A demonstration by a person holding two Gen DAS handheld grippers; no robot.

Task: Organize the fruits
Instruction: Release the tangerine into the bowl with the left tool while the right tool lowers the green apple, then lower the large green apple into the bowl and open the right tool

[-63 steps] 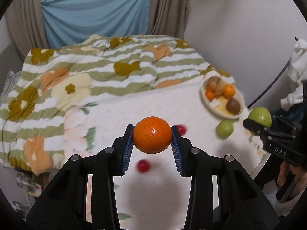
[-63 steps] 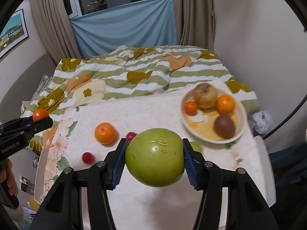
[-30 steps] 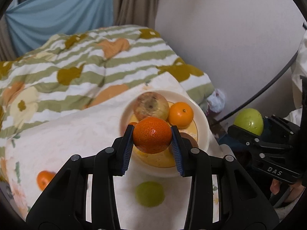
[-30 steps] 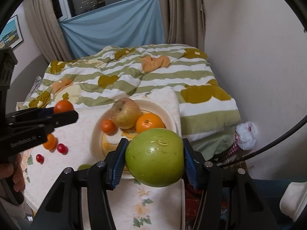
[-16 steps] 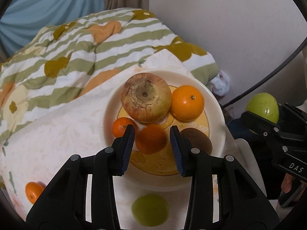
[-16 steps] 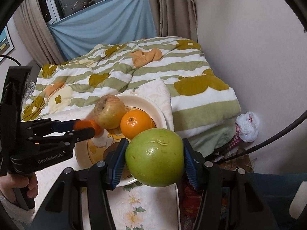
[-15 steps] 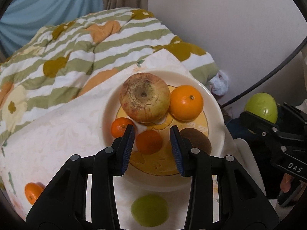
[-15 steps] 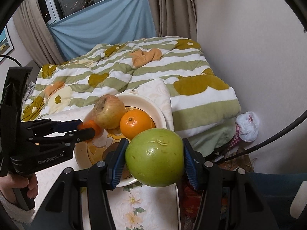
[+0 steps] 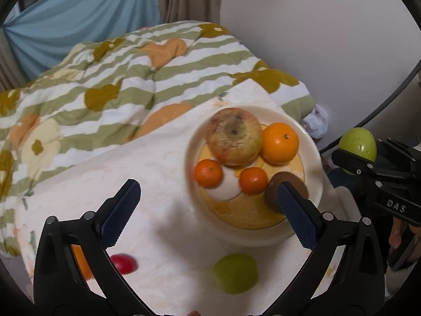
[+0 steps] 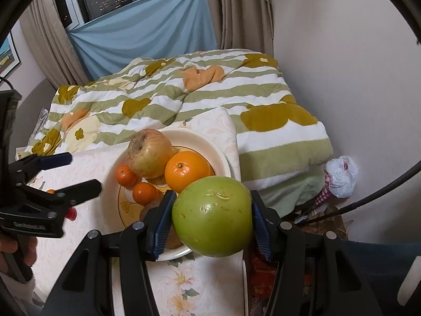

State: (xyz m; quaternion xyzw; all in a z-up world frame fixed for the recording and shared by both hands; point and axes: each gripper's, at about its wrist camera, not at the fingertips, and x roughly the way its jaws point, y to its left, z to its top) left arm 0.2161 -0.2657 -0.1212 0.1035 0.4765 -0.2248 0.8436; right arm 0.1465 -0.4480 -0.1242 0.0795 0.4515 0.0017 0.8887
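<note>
My left gripper hangs over the tablecloth beside the cream plate. Its jaws are opening wide and nothing is between them. The small mandarin lies free on the plate, next to another mandarin, a blotchy apple, an orange and a kiwi. My right gripper is shut on a large green apple and holds it above the plate's near right rim. In the right wrist view the left gripper stands open at the plate's left.
A small green fruit, a red cherry-sized fruit and an orange fruit lie on the floral cloth near me. A striped quilt covers the bed behind. The wall and a black cable are on the right.
The left gripper let go of the mandarin, which now rests on the plate, and its jaws spread wide. It drew back to the left. The right gripper sank slightly with the apple.
</note>
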